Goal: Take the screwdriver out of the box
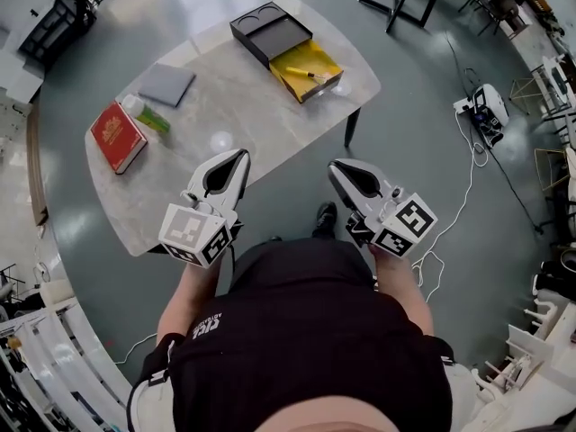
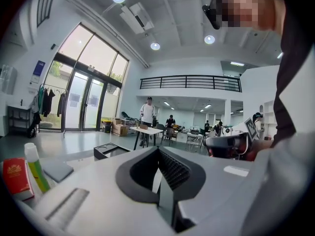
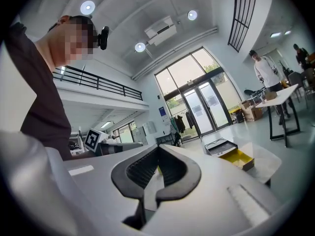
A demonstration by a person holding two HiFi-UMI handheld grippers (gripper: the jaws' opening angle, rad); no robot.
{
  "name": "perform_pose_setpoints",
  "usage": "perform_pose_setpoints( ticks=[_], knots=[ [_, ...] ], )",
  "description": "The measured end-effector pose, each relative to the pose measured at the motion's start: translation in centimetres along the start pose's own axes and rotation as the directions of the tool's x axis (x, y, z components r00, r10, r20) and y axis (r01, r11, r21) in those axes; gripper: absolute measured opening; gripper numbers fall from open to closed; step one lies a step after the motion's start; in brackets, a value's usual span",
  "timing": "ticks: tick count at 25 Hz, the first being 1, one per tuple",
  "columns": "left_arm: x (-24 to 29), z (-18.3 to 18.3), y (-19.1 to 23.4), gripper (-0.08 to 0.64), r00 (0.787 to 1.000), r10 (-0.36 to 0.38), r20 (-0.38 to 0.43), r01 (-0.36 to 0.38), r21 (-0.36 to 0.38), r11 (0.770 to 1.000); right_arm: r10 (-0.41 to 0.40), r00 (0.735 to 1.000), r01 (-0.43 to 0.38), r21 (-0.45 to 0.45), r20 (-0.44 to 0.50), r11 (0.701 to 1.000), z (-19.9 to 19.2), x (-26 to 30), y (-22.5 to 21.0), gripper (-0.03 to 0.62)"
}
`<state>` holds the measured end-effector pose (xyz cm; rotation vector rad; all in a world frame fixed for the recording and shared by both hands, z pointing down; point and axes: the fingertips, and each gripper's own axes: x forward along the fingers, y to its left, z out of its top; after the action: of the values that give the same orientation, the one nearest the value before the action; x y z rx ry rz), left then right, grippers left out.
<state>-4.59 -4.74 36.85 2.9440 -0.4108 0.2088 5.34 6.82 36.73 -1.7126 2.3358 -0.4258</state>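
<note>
Screwdriver: one, lying in the single open box; one book.

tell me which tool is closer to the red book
Left. The left tool hangs over the table, right of the red book; the right tool is farther right, beyond the left one.

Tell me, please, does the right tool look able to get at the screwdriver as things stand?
Probably yes, with a forward reach. The screwdriver lies uncovered in the open yellow tray, and only bare table lies between it and the right tool, whose shut jaws must open first.
</note>
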Motion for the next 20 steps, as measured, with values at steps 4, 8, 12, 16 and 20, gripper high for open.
perform_pose_setpoints(
  ticks=[4, 8, 12, 16, 20],
  knots=[
    [5.3, 0.9, -1.2, 0.003, 1.000, 0.005, 0.004, -0.005, -0.017, 1.000, 0.024, 1.000, -0.024, -0.030, 0.008, 0.999, 3.2, -0.8, -4.8, 0.014],
    [9.9, 2.0, -2.6, 0.003, 1.000, 0.020, 0.016, -0.020, -0.019, 1.000, 0.038, 0.999, -0.038, -0.034, 0.001, 0.999, 5.1, -2.5, -9.3, 0.014],
    [12.9, 2.7, -3.7, 0.003, 0.997, 0.066, 0.028, -0.066, -0.026, 0.998, 0.056, 0.998, -0.056, 0.004, -0.025, 0.998, 5.4, -4.3, -13.3, 0.014],
    [14.4, 2.4, -3.3, 0.003, 0.993, 0.117, 0.012, -0.116, -0.042, 0.992, 0.085, 0.993, -0.083, 0.030, -0.077, 0.996, 5.3, -3.1, -16.7, 0.014],
    [14.9, 1.0, -0.6, 0.003, 0.985, 0.173, -0.018, -0.174, -0.086, 0.981, 0.157, 0.982, -0.157, 0.010, -0.104, 0.988, 5.6, 0.8, -17.4, 0.014]
  ],
)
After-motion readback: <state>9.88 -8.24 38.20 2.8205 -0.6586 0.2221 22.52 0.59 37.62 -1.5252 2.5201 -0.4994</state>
